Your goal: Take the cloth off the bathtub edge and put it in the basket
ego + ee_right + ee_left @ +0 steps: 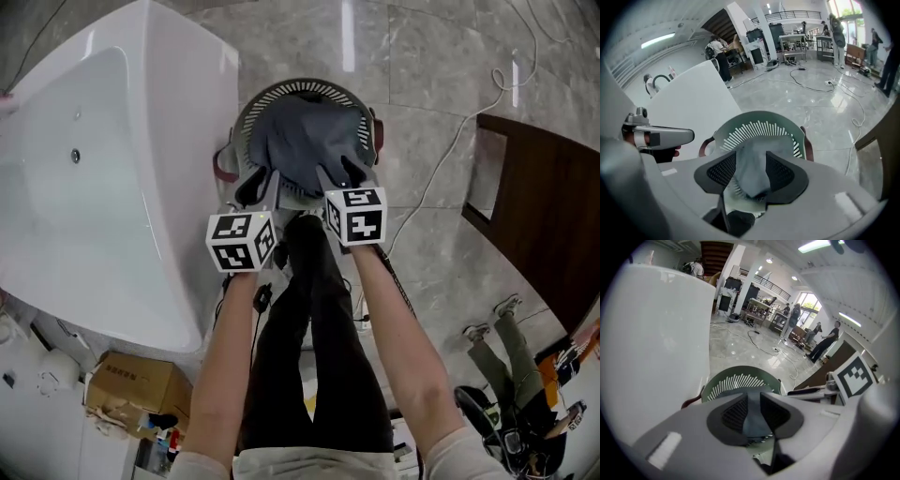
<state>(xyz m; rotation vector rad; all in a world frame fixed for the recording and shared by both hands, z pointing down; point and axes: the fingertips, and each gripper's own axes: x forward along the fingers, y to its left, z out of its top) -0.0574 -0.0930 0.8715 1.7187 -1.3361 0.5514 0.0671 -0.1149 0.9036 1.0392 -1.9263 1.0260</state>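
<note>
Grey cloth [309, 141] sags into the round green basket [281, 91] right of the bathtub [112, 169]; left gripper [255, 187] and right gripper [339, 176] each pinch its near edge; the basket's bottom is hidden beneath it.

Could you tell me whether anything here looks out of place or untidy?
Nothing looks spilled or damaged. The cloth lies bunched in the basket, with the left gripper and right gripper clamped on its near edge. A loose cable trails across the floor right of the basket.
</note>
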